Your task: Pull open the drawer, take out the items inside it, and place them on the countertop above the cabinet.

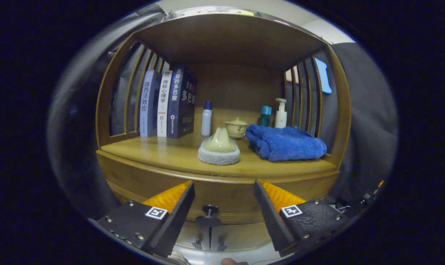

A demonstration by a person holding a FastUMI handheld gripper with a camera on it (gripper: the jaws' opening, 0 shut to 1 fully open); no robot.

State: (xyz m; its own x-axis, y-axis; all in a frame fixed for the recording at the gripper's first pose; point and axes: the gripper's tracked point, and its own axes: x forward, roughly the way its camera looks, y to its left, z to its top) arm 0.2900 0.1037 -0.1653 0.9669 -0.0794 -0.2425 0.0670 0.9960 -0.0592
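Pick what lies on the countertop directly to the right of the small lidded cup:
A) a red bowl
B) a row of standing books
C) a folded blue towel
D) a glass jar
C: the folded blue towel lies right of the small lidded cup; the gripper, jaws open, sits below, in front of the drawer knob.

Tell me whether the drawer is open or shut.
Shut: the drawer front sits flush under the countertop, its knob between the open gripper fingers.

Towel (285, 142) right of brush (219, 146)
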